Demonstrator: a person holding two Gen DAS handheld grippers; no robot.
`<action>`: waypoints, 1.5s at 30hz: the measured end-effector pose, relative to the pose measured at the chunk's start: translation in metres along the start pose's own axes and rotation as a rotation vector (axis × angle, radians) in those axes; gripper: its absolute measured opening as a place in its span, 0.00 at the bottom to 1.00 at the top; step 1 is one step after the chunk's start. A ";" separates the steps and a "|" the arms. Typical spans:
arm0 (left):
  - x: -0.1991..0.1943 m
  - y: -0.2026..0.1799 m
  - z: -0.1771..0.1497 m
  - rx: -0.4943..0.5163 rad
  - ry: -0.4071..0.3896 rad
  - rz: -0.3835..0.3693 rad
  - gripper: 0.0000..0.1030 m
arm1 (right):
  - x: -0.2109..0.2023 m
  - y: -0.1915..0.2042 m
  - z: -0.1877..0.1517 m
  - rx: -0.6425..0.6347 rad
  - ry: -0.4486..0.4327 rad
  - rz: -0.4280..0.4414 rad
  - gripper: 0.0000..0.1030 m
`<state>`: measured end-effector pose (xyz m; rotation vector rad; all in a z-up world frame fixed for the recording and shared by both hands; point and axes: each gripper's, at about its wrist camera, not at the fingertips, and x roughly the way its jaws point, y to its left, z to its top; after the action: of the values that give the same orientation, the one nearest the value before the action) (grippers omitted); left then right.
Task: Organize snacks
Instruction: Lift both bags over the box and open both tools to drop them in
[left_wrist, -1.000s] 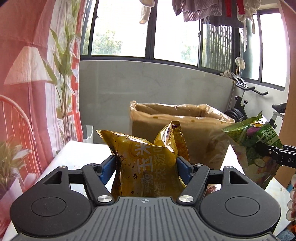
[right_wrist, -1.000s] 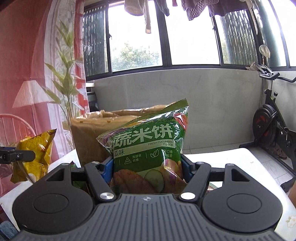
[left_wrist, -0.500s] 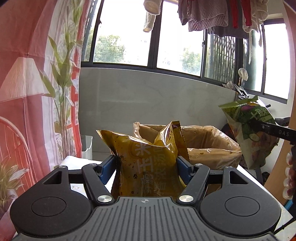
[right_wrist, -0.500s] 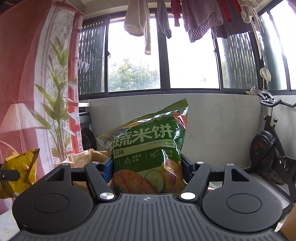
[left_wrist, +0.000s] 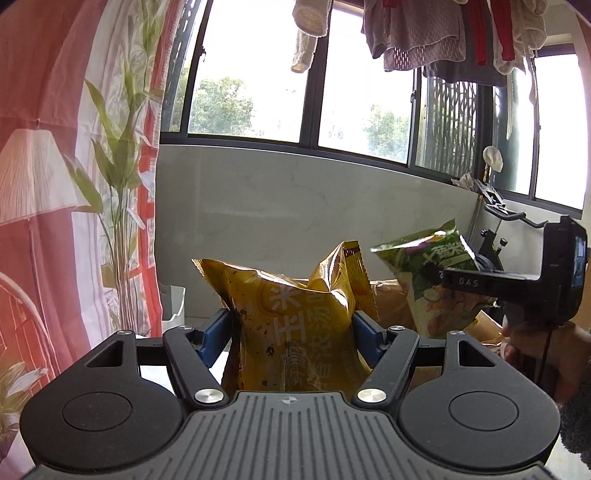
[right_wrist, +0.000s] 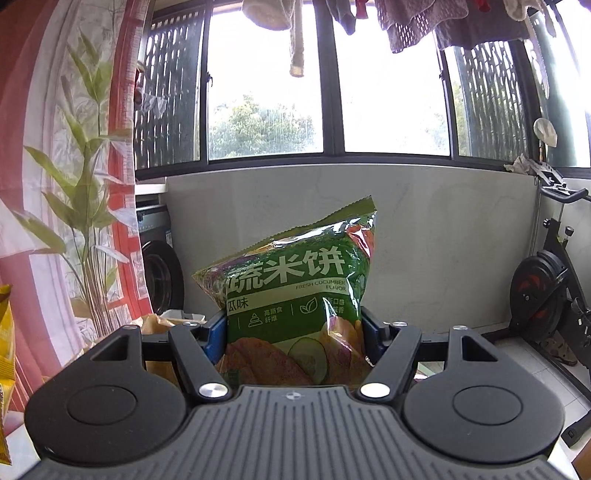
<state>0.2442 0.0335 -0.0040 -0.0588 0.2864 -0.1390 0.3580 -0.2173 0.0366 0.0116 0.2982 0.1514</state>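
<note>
Your left gripper (left_wrist: 291, 326): jaws about mid-width, blue pads clamped on both sides of yellow snack bag (left_wrist: 295, 325), held upright, crinkled glossy film, top seal folded. Your right gripper (right_wrist: 293, 328): jaws similarly wide, pads pressing green snack bag (right_wrist: 295, 291), upright, shiny foil, serrated top edge. Left view: green bag (left_wrist: 436, 280) sits right of yellow one, above brown paper bag (left_wrist: 391, 302), mostly hidden. Lower ends of both packets cut off behind gripper bodies. Your right hand (left_wrist: 543, 354) partly visible.

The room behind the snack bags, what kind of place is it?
Probably an enclosed home balcony or laundry room: clothes hang above the windows, a washing machine stands left, and an exercise bike stands right.
</note>
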 end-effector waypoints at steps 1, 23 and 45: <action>0.001 0.000 0.000 -0.009 -0.002 -0.002 0.71 | 0.007 -0.001 -0.002 0.005 0.036 -0.006 0.68; 0.051 -0.024 0.030 0.075 0.072 0.018 0.71 | -0.033 -0.036 -0.025 0.191 0.132 -0.039 0.82; 0.123 -0.046 0.029 0.045 0.168 0.029 0.88 | -0.104 -0.053 -0.061 0.241 0.099 -0.055 0.82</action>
<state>0.3636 -0.0284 -0.0069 0.0018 0.4520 -0.1216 0.2498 -0.2865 0.0067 0.2349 0.4138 0.0611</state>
